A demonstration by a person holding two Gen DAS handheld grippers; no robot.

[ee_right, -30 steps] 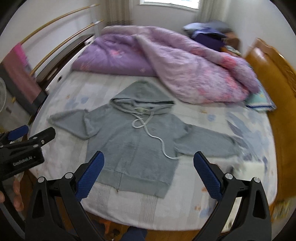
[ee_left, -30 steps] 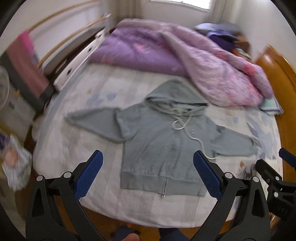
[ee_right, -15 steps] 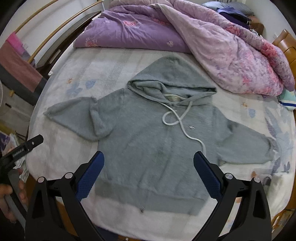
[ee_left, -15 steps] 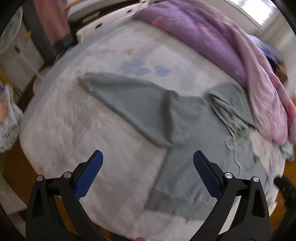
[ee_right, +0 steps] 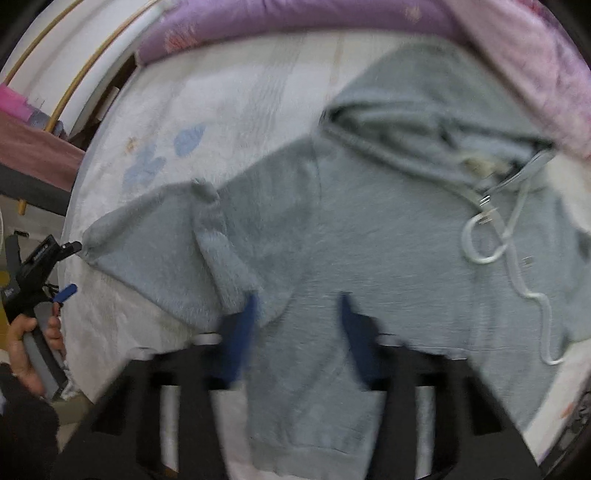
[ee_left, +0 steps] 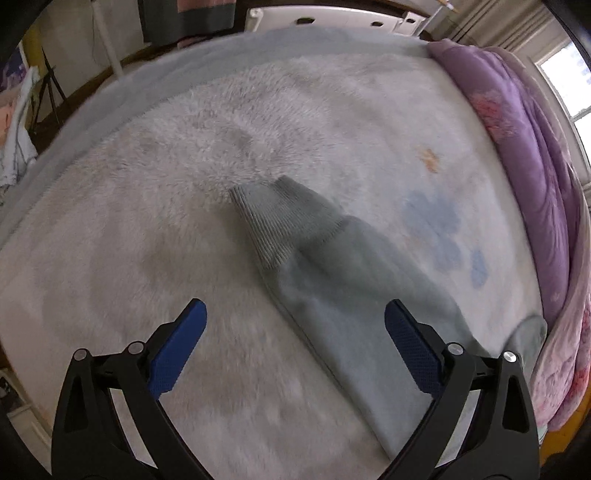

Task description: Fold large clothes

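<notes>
Your left gripper [ee_left: 295, 332] stands wide, its textured blue pads [ee_left: 410, 341] apart and holding nothing, low over the sleeve [ee_left: 332, 280]. The sleeve lies flat on the fluffy white blanket [ee_left: 147, 206], and its ribbed cuff [ee_left: 277, 218] points away from you. In the right wrist view, the left gripper [ee_right: 72, 267] sits just beside the cuff end at the bed's left edge; white lettering on its black body is too blurred to read. The grey fleece hoodie [ee_right: 369, 236] lies spread face up on the bed, with a white drawstring [ee_right: 517, 266] looping down its front. The purple quilt [ee_right: 332, 18] lies bunched beyond the hood. Your right gripper [ee_right: 297, 314] is narrowed but still parted, over the hoodie's body near the armpit. Blur hides whether its pads [ee_right: 243, 332] touch the cloth.
</notes>
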